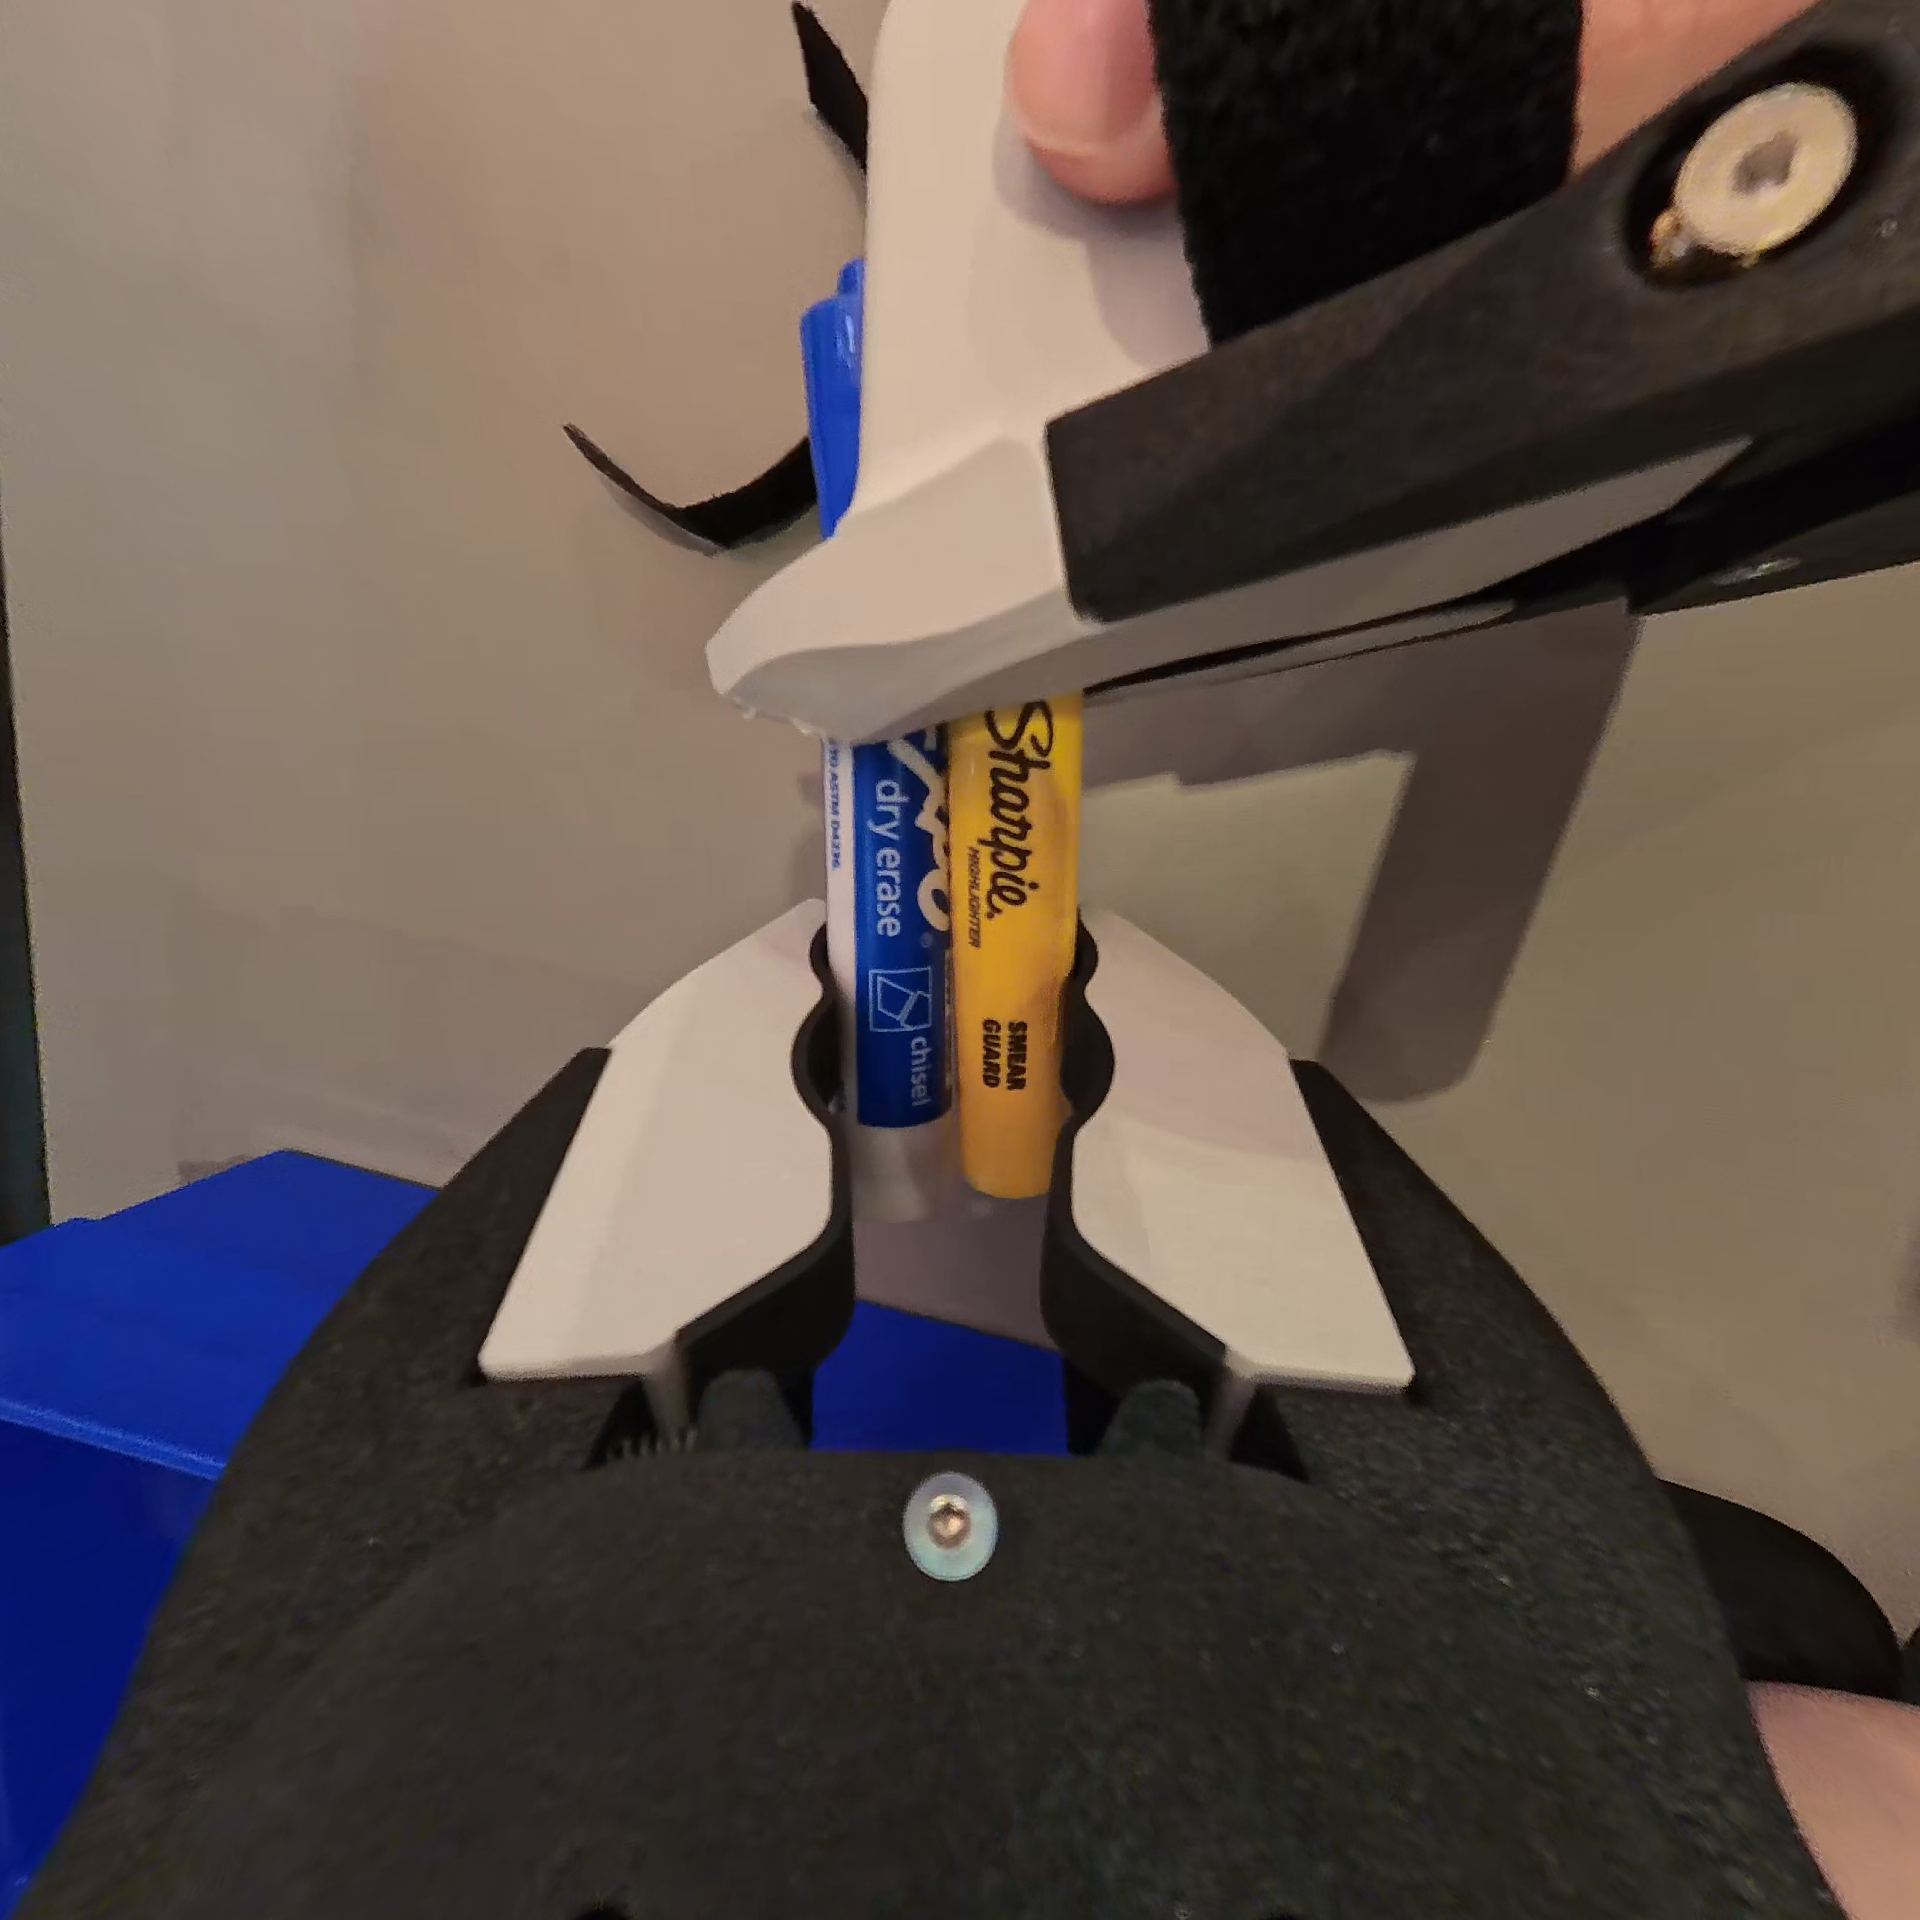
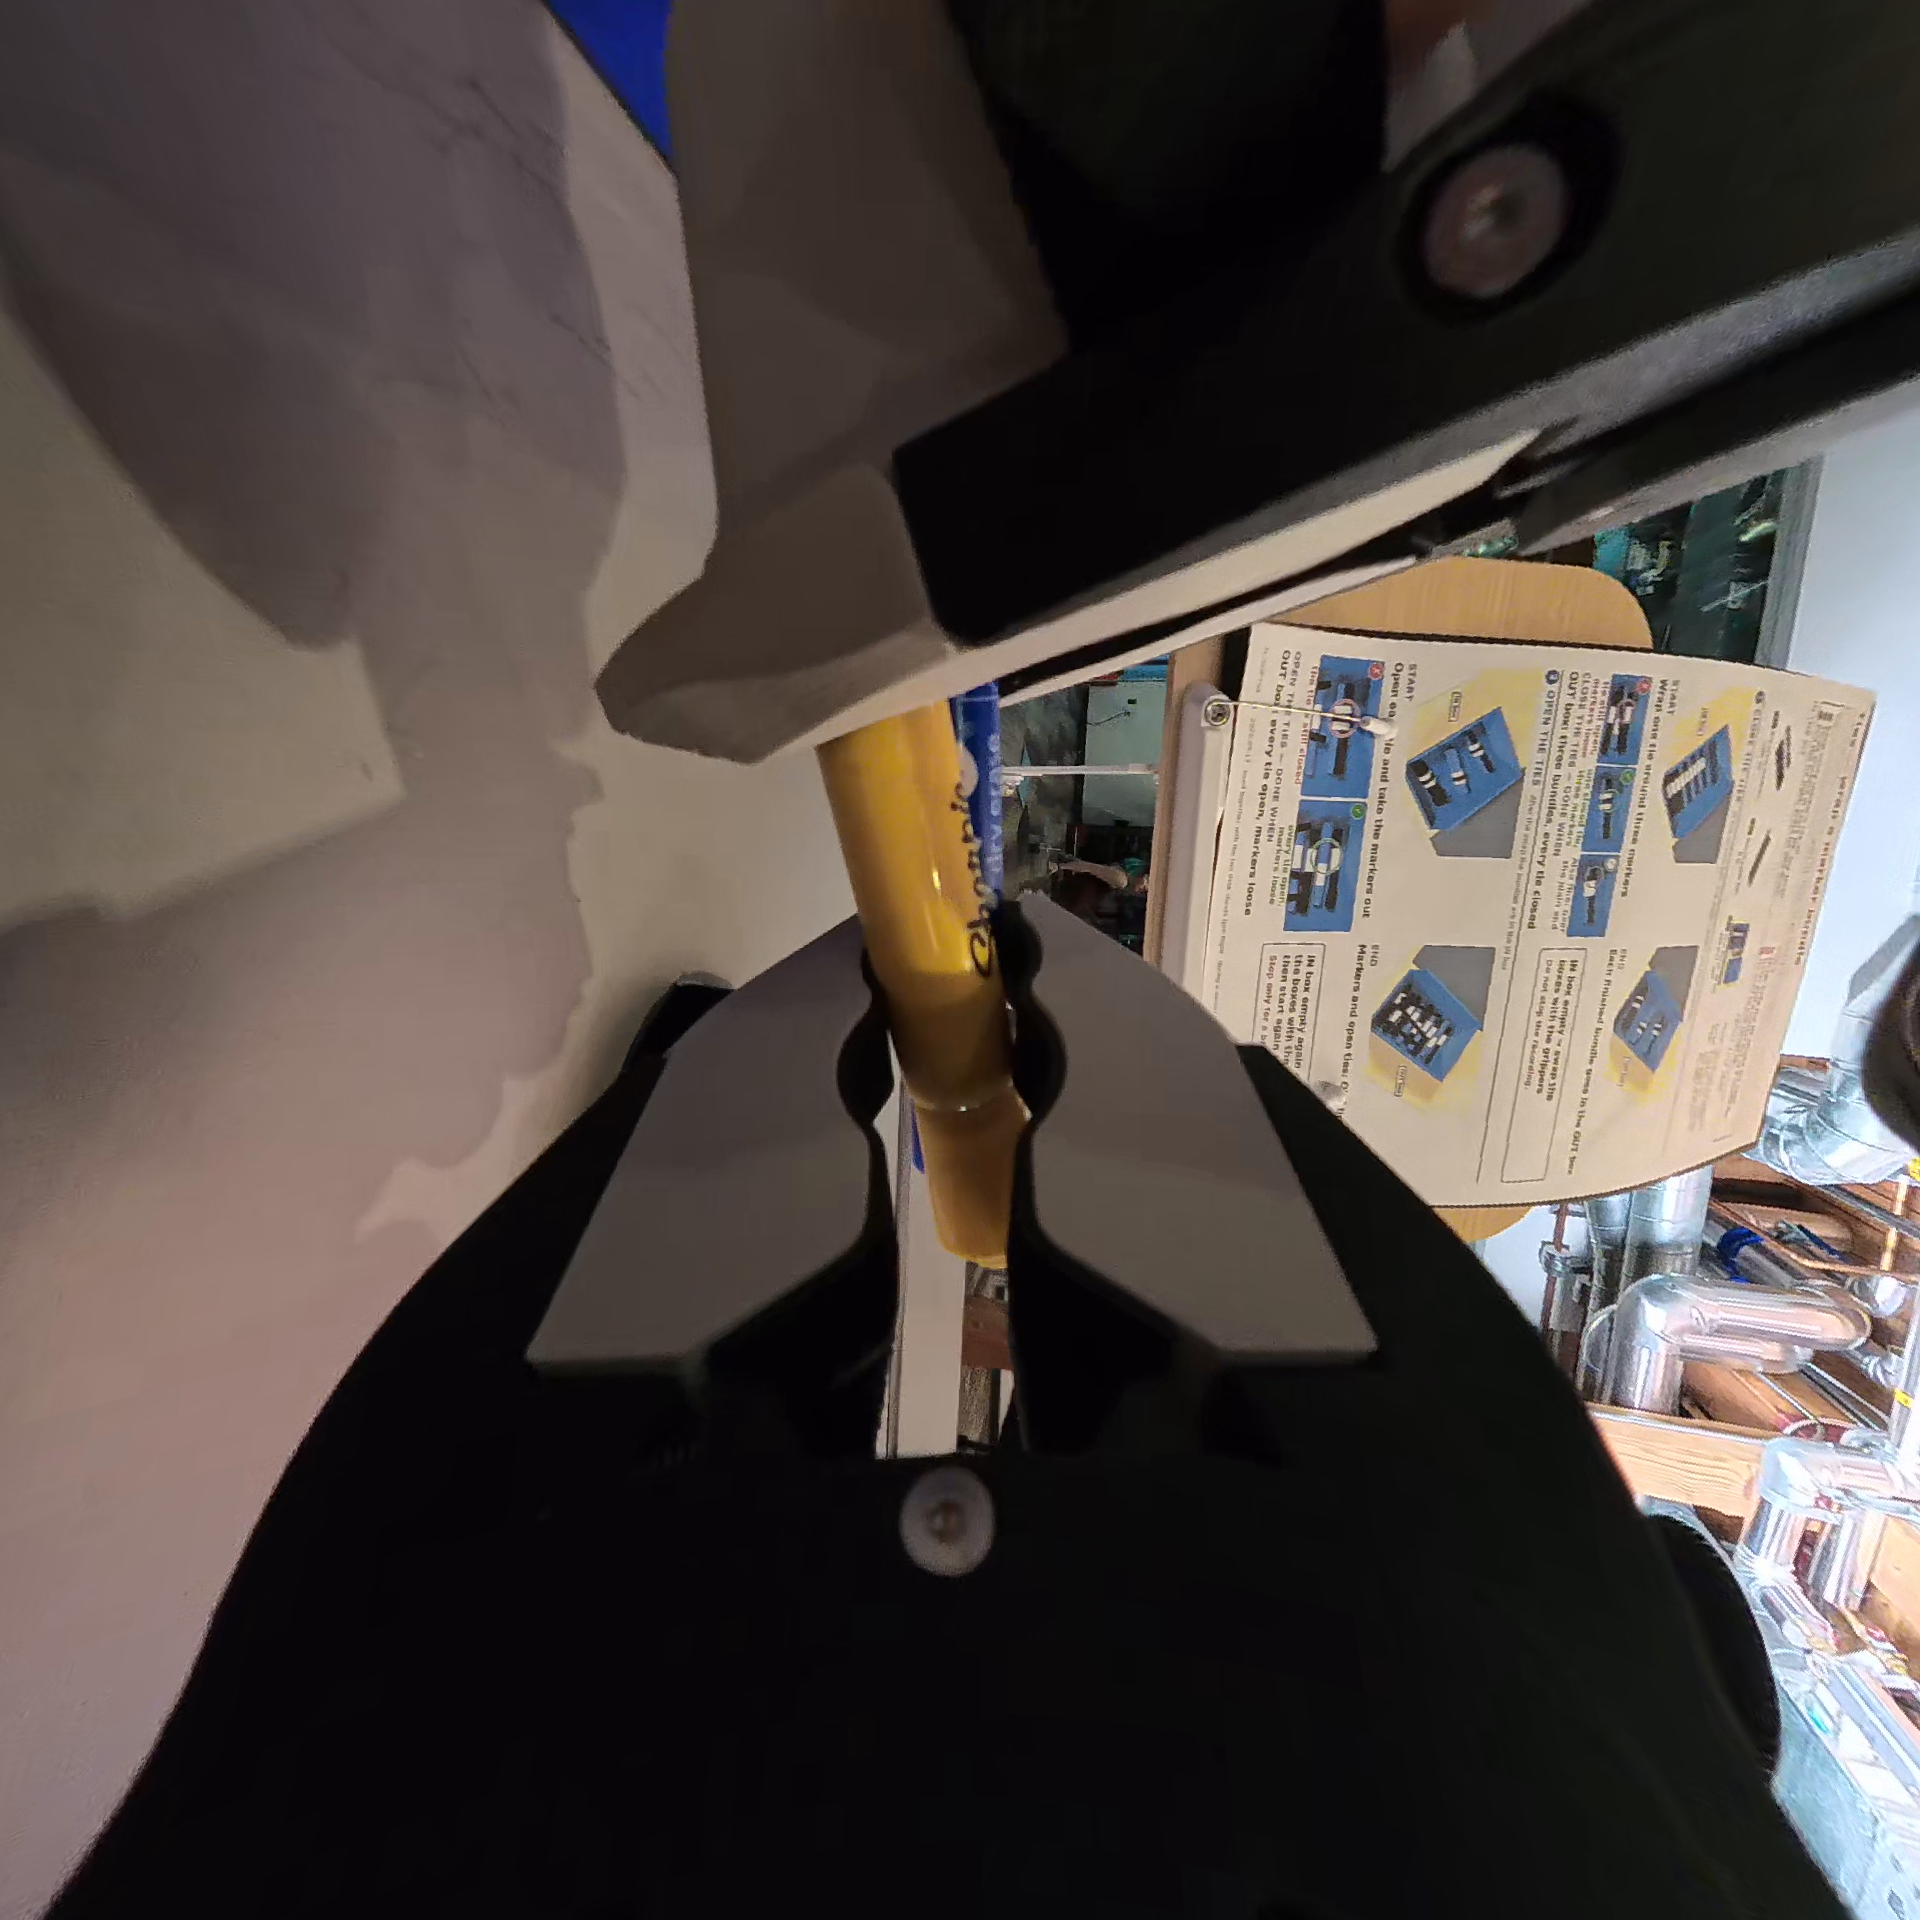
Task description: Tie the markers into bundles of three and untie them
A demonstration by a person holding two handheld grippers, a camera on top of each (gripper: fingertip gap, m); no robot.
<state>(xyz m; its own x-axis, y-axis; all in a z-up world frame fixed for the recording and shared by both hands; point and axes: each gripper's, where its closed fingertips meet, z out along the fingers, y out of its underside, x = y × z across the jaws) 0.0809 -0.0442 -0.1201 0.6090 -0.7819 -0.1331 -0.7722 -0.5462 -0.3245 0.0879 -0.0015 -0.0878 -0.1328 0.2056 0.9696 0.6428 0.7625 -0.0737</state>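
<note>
Between the left tongs, a blue marker and a yellow marker stand upright side by side, clenched at their lower ends. Above them the right tongs grasp the same markers higher up, from the other side. Behind the right tongs a black strap curls out beside the blue cap. Below the left tongs sits a blue bin. Past the right tongs hangs an instruction sheet.
</note>
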